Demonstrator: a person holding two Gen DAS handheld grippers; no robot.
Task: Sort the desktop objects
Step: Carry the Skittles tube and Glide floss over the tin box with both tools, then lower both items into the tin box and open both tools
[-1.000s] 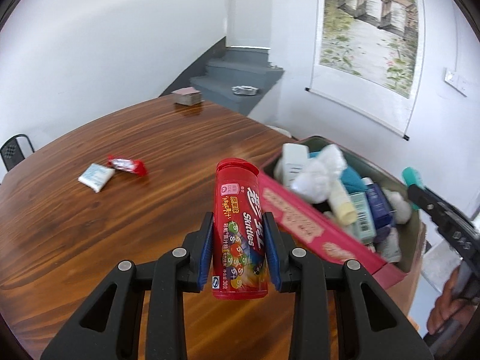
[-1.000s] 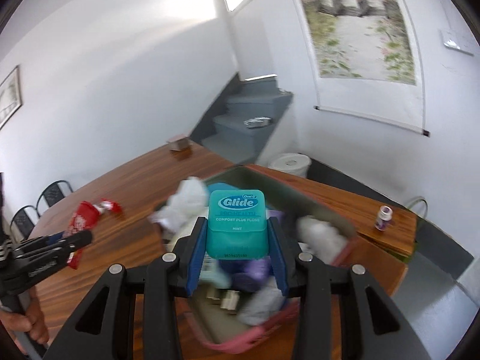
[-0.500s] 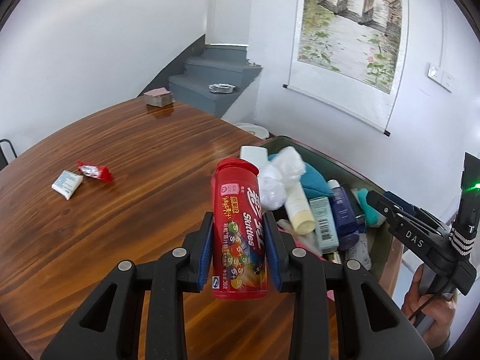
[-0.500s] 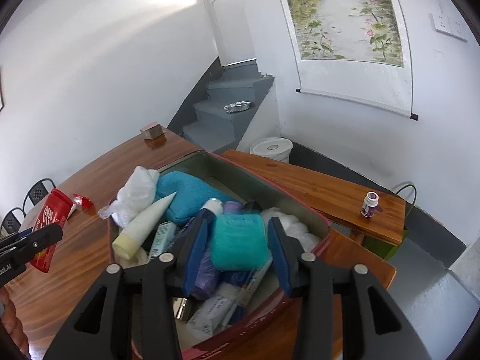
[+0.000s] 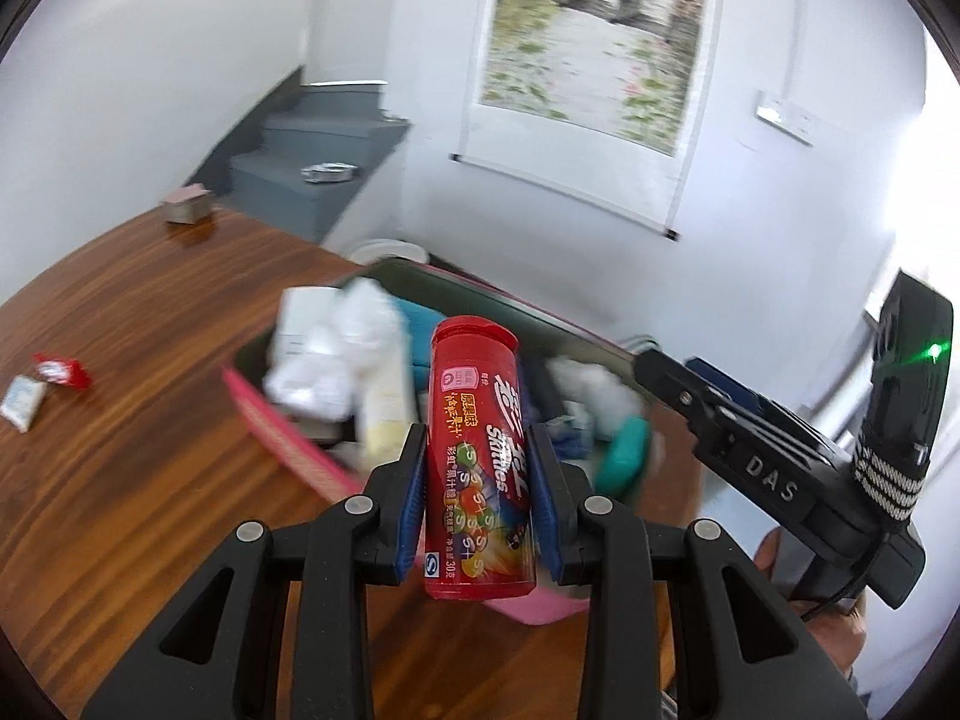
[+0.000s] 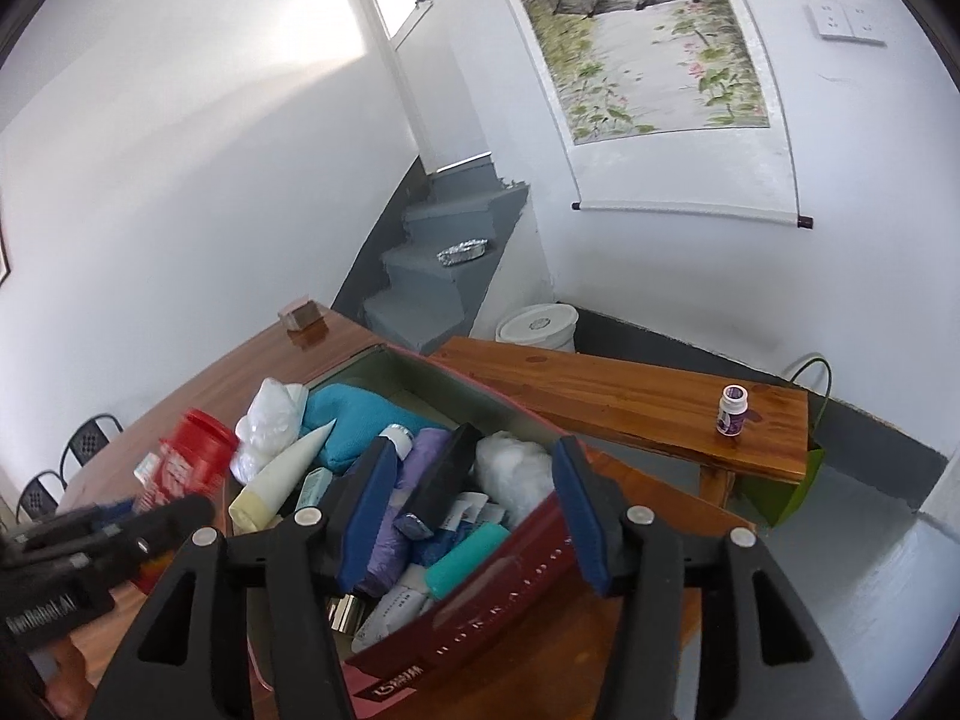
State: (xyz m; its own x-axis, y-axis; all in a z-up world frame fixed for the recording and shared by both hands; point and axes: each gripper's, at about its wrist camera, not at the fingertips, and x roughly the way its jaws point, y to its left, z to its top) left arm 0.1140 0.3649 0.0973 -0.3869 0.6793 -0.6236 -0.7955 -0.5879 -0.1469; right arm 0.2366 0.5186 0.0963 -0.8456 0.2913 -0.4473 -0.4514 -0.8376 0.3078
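Observation:
My left gripper [image 5: 480, 450] is shut on a red Skittles tube [image 5: 474, 396], held upright over the near wall of the pink-red box [image 5: 282, 426]. That box [image 6: 510, 576] is full of toiletries: a white tube, a blue cloth, white bags. My right gripper [image 6: 474, 444] hangs above the box with its jaws opening and nothing between them. A teal floss box [image 6: 465, 558] lies loose among the contents below it and shows again as the teal floss box [image 5: 624, 456] in the left wrist view. The right wrist view shows the tube [image 6: 192, 450] at the left.
A red candy wrapper [image 5: 60, 371] and a white packet [image 5: 23, 402] lie on the round wooden table, with a small block [image 5: 189, 204] at its far edge. Behind the box, a wooden bench [image 6: 600, 396] carries a small bottle [image 6: 733, 411]. A white bucket [image 6: 537, 324] and grey stairs stand by the wall.
My right gripper spread its jaws and let the teal floss box drop into the box. My left gripper carried the Skittles tube rightward to the box.

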